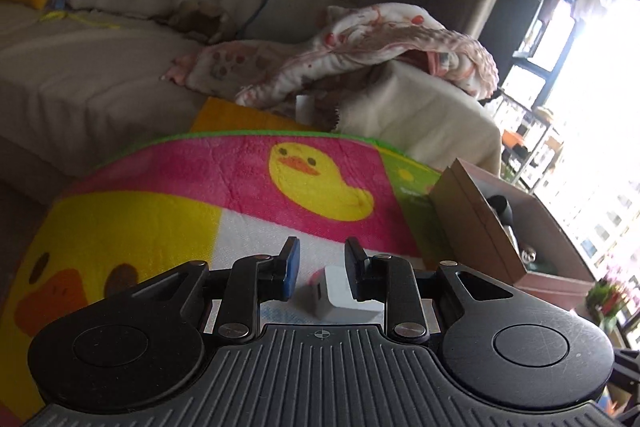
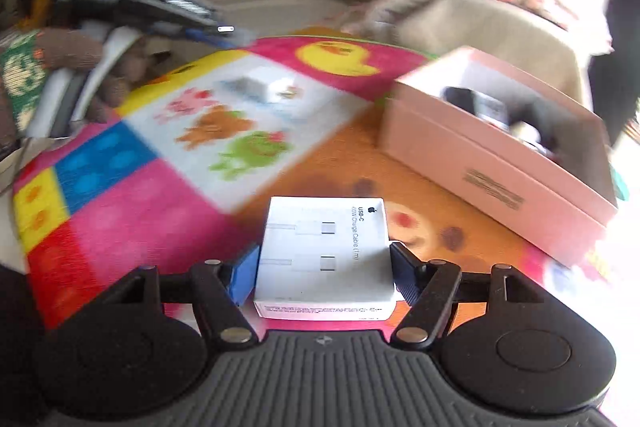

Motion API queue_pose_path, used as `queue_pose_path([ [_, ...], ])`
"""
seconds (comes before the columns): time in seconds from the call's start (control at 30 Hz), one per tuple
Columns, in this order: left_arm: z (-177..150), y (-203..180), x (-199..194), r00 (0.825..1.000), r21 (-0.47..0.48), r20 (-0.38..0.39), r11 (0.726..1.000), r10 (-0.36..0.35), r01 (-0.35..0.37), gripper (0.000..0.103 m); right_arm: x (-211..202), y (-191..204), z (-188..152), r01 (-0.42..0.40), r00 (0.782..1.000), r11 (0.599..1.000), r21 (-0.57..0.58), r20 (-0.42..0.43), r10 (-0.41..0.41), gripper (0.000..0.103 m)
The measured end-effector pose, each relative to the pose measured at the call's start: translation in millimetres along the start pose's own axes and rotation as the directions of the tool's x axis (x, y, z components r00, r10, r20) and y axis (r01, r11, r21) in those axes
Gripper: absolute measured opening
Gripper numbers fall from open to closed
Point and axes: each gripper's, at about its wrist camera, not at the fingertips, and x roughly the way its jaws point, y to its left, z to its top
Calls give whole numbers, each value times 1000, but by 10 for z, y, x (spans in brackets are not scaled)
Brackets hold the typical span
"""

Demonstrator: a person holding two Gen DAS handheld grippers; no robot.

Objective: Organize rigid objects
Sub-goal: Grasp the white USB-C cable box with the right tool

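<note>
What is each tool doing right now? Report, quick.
Left tool: open, straddling the white charger, not gripping it.
Right tool: shut on the USB-C cable box.

White USB-C cable box lies flat, near the open pink box. White charger block lies farther left.

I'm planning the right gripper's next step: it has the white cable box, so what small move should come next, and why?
Probably carry the cable box forward and to the right, over the open pink box. The right gripper is shut on it, its pads pressing both sides, and the pink box already holds other items. The left gripper hangs open above the white charger, out of that path.
</note>
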Motion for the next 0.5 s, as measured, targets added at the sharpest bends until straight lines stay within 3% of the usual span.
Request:
queue_pose_path([
  [0.13,18,124,213,999,-41,-37,999,-27,25,27,8,-469,-125,61,998,983,171,-4,-61,69],
  [0.23,-5,126,300,991,-97,-71,990,-112,105,27,2,-681,-220,74,996,964,256,22,-82,71],
  [0.37,-97,-20,261,971,-84,-129,978,-202,192,31,28,-654,-294,90,993,966,244,54,-106,81],
  [0.5,-269,-233,142,938,-40,-213,962,-273,271,32,64,-590,-267,98,993,972,212,46,-110,87],
])
